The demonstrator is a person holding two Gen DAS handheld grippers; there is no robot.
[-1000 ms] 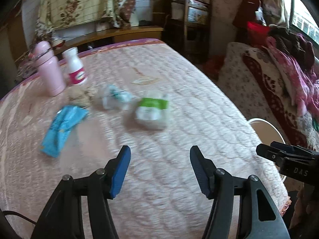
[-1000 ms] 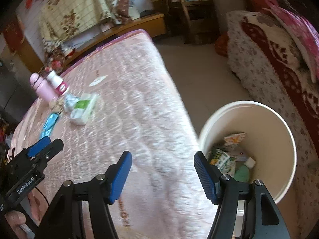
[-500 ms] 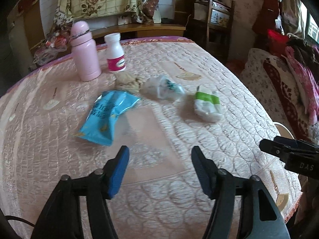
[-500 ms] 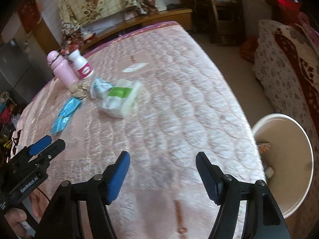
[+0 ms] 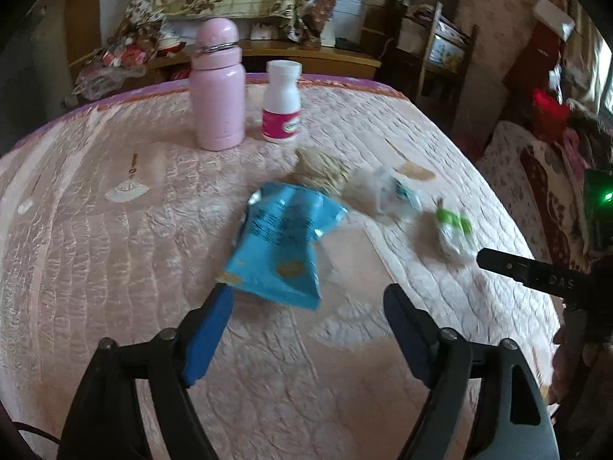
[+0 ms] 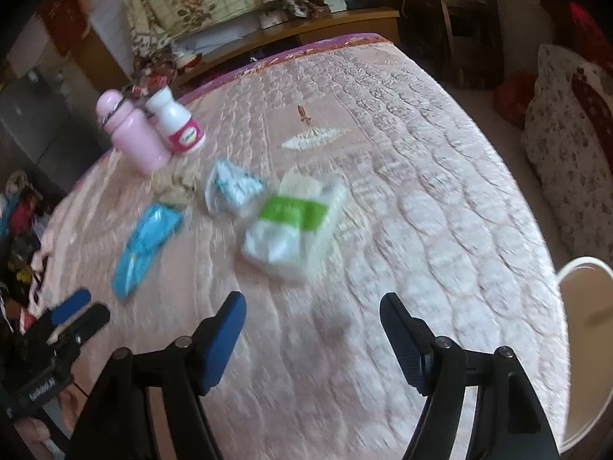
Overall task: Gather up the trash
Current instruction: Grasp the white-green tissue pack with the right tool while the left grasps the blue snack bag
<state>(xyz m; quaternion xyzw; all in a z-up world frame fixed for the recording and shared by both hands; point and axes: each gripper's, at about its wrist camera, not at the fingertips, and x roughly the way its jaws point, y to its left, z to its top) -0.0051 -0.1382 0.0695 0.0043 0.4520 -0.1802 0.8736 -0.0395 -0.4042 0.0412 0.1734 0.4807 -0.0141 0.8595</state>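
Observation:
On the pink quilted table lie a blue snack packet (image 5: pixel 283 245), a beige crumpled wad (image 5: pixel 322 168), a clear crumpled wrapper (image 5: pixel 383 191) and a white bag with a green band (image 5: pixel 454 232). My left gripper (image 5: pixel 306 329) is open and empty, just in front of the blue packet. My right gripper (image 6: pixel 312 337) is open and empty, a short way in front of the green-banded bag (image 6: pixel 295 226). The blue packet (image 6: pixel 147 239) and the clear wrapper (image 6: pixel 231 188) also show in the right wrist view. The white trash bin (image 6: pixel 582 306) stands off the table's right edge.
A pink bottle (image 5: pixel 218 84) and a white pill bottle (image 5: pixel 281 101) stand at the back of the table. A patterned sofa (image 6: pixel 574 145) is to the right. A wooden bench and shelves line the back wall.
Both grippers have swung left, away from the bin and toward the trash on the table. The left has closed in on the blue packet, the right on the green-banded bag. Both stay open.

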